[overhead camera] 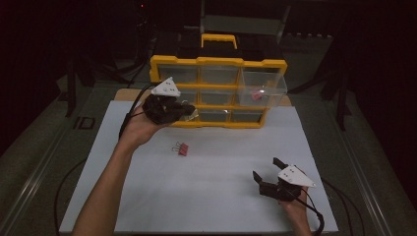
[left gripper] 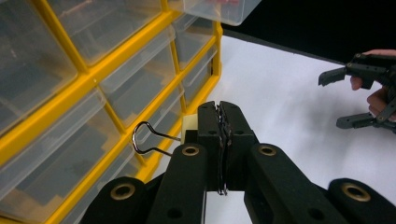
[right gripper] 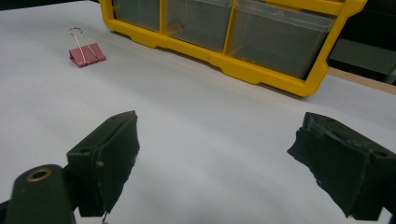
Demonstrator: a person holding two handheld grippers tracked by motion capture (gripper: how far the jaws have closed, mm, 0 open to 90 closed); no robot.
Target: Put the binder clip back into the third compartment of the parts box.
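Clamped shut, the left gripper (left gripper: 219, 116) is held up in front of the yellow drawer organizer (overhead camera: 216, 62), and a pale binder clip (left gripper: 189, 130) is pinched between its jaws. In the left gripper view one wire handle (left gripper: 142, 137) of this clip is seen sticking out sideways toward the drawer fronts, so the long axis of the clip lies across the jaws, not along them. One clear drawer (overhead camera: 263, 88) is pulled out at the upper right of the organizer, and something pink (overhead camera: 255, 95) is seen inside it, probably a clip already sorted, though it is too small to be sure. From the left gripper this open drawer lies to the right and a little higher; it is judged that the held clip must be carried that way.

The right gripper (overhead camera: 268, 169) is kept low over the white table (overhead camera: 206, 196), its jaws spread wide and nothing between them. A pink binder clip (overhead camera: 181, 148) lies on the table between the two hands, nearer to the left arm, with its handles pointing away from the organizer's side in the high view.

Counted: two grippers, two clips clearly seen, one organizer with nine drawers, one of them open.
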